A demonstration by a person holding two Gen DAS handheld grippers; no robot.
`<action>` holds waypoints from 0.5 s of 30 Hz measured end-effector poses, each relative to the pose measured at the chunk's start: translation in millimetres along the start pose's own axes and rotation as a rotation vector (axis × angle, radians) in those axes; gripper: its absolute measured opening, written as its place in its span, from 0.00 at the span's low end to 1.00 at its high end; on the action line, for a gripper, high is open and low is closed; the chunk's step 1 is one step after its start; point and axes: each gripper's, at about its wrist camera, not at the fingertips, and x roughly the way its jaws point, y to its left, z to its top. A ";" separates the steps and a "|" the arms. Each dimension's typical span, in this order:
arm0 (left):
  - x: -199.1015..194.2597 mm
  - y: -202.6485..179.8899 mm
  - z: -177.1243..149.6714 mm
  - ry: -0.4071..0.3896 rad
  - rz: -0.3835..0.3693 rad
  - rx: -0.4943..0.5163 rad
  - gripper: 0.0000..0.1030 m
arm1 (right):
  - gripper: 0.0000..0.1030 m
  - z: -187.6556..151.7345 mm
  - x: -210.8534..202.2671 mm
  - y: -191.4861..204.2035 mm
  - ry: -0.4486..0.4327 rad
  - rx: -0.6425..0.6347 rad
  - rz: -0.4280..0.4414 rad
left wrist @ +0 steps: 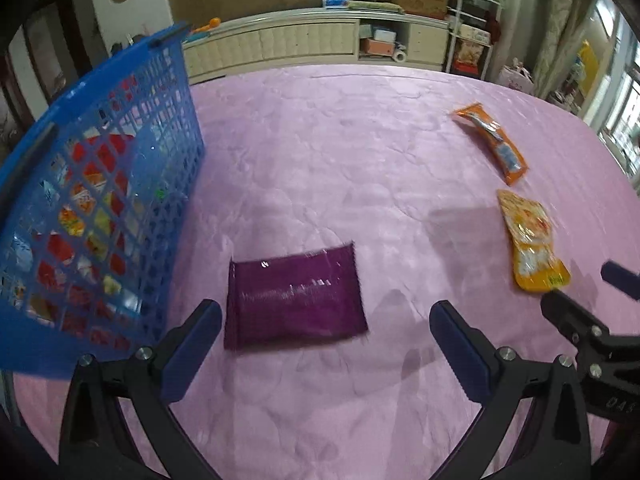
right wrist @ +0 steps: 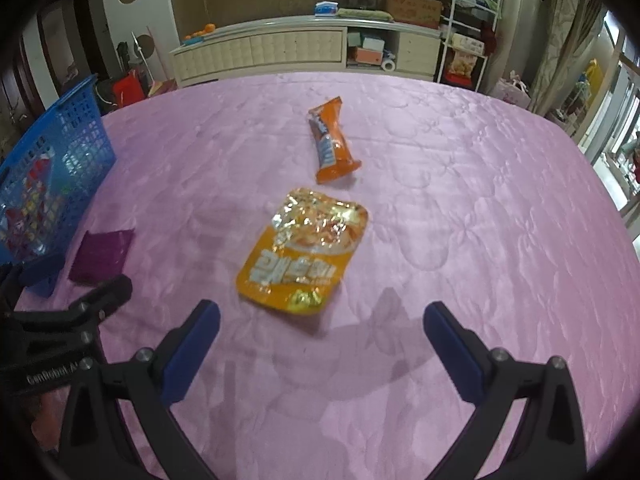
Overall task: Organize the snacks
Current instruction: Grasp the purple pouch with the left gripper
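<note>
**Three packets out on the pink cloth, both tongs spread wide**

Our left tongs point(left wrist: 326, 330) hover with jaws released and nothing between them, just above the purple packet point(left wrist: 294, 302), which lies flat on the pink-covered counter point(left wrist: 320, 140) near its left edge. Right beside that packet stands the blue basket point(left wrist: 100, 200), tilted in the left wrist view, its lattice wall showing red and yellow snack wrappers inside.

Our right tongs point(right wrist: 322, 332) are likewise released and empty, poised over the counter's near-middle. Just ahead of them lies the yellow pouch point(right wrist: 304, 246), flat, its foil top crinkled. Beyond it, a little apart and towards the far edge, rests the orange snack bar point(right wrist: 332, 146), lying lengthwise away from us.

From the right wrist view the left tongs point(right wrist: 60, 280) sit at the left edge, close to the purple packet point(right wrist: 102, 256) and the basket point(right wrist: 52, 176).
</note>
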 end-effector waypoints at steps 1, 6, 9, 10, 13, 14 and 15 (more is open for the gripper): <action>3.4 1.7 1.9 0.006 -0.003 -0.010 1.00 | 1.00 1.3 1.3 -1.2 -0.001 0.004 0.000; 20.2 1.0 5.9 0.034 0.023 -0.014 1.00 | 1.00 5.5 4.2 -8.7 -0.019 0.031 0.012; 24.3 5.6 6.1 0.039 -0.010 -0.048 1.00 | 1.00 5.9 2.0 -14.8 -0.033 0.050 0.029; 24.6 5.0 6.7 0.039 -0.009 -0.045 1.00 | 1.00 7.5 2.8 -14.6 -0.035 0.053 0.030; 25.7 2.8 9.8 0.055 -0.025 -0.027 1.00 | 1.00 7.5 2.2 -18.4 -0.037 0.069 0.038; 26.6 2.2 9.8 0.060 -0.036 -0.023 1.00 | 1.00 7.2 1.6 -20.5 -0.037 0.073 0.040; 25.6 0.0 9.7 0.064 -0.051 -0.011 1.00 | 1.00 7.2 0.7 -22.8 -0.037 0.077 0.042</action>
